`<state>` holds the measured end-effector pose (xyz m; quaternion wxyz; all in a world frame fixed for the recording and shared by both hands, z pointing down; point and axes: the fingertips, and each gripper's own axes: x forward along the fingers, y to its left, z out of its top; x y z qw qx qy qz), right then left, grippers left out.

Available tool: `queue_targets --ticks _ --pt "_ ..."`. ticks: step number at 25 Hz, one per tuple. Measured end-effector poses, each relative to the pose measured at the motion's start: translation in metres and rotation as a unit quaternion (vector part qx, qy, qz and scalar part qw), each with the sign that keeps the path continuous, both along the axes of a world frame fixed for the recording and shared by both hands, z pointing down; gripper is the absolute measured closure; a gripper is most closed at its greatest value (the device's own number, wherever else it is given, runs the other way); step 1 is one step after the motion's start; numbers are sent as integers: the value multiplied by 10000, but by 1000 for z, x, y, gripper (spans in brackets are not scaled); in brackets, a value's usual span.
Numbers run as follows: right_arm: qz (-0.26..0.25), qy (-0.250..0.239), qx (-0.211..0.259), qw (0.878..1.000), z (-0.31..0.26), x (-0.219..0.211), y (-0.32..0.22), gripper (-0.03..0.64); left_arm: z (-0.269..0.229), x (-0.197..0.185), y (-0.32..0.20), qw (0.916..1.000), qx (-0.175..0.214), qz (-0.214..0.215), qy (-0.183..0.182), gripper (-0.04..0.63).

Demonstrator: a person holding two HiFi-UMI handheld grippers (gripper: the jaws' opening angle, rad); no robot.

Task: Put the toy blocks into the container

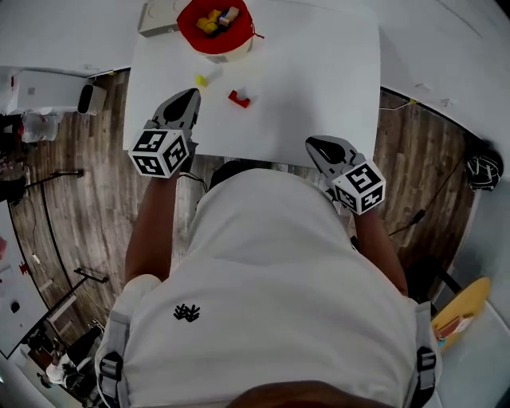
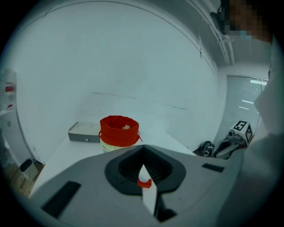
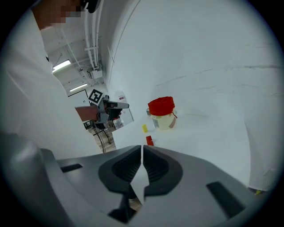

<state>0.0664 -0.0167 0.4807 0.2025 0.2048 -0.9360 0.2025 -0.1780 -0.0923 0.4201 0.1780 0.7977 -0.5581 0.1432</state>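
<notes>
A red-lined container stands at the far edge of the white table and holds several blocks. On the table lie a yellow block and a red block. My left gripper hovers over the table's near left part, its tips just short of the yellow block, jaws shut with nothing between them. In the left gripper view the red block shows through the slit below the closed tips, and the container is beyond. My right gripper sits at the near edge, shut and empty.
A flat grey box lies left of the container. The person's body covers the table's near edge. Wooden floor runs along both sides, with a white appliance at the left and a dark bag at the right.
</notes>
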Motion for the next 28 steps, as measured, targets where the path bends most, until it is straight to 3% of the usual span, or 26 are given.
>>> queue_targets --ticks 5,9,15,16,18,28 --pt "-287 40 43 9996 -1 -4 0 600 18 12 23 9996 8 -248 118 589" --pt "-442 39 58 9990 -2 -6 -2 600 26 15 31 9996 -51 -208 -179 589" --pt "-532 80 8 9986 2 -5 -2 600 44 7 42 9985 -81 -498 -219 589" --pt "-526 84 3 9986 3 -5 -2 600 47 5 44 9983 -79 -531 -240 573" --pt "-505 90 -9 9987 3 -4 -3 600 57 2 47 9979 -150 -562 -297 456" --pt "-442 210 -24 9988 3 -5 -8 600 113 -44 20 9909 -431 -1123 -600 431"
